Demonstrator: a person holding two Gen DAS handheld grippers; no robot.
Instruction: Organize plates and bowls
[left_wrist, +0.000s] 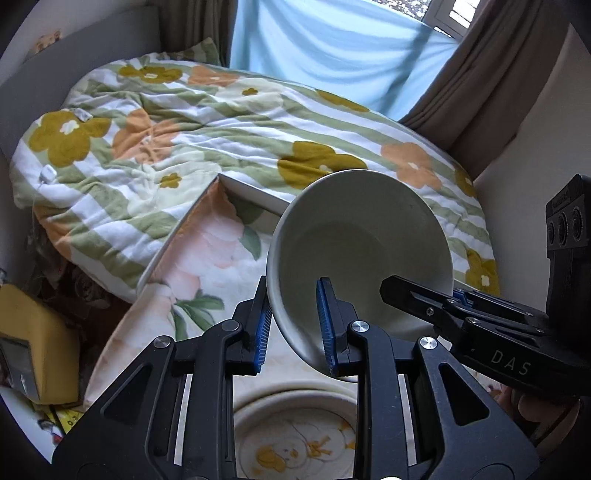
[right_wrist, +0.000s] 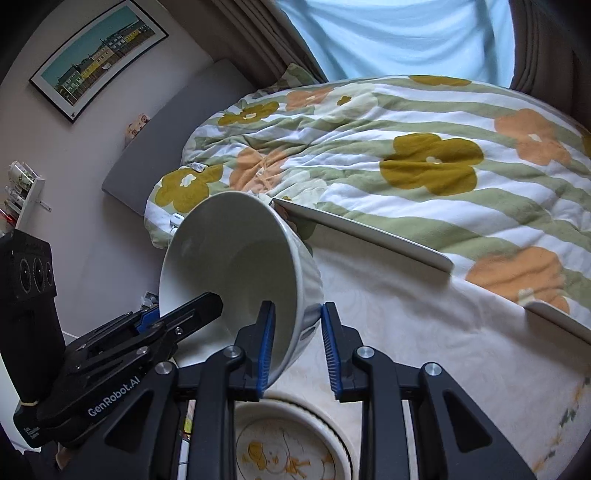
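The white bowl (left_wrist: 360, 254) hung tilted in the air, pinched on its rim from both sides by the left gripper (left_wrist: 295, 325) and the right gripper (right_wrist: 297, 341), so the two tools crowded each other and left little room between them. Directly beneath sat a patterned plate (right_wrist: 291, 446) on the small table (right_wrist: 443, 350), blocking a straight drop. To the right of the plate the tabletop lay bare and open. Beyond the table's far edge the rumpled flowered quilt (right_wrist: 424, 147) rose like a soft bank. A yellow box (left_wrist: 33, 343) stood low to the left.
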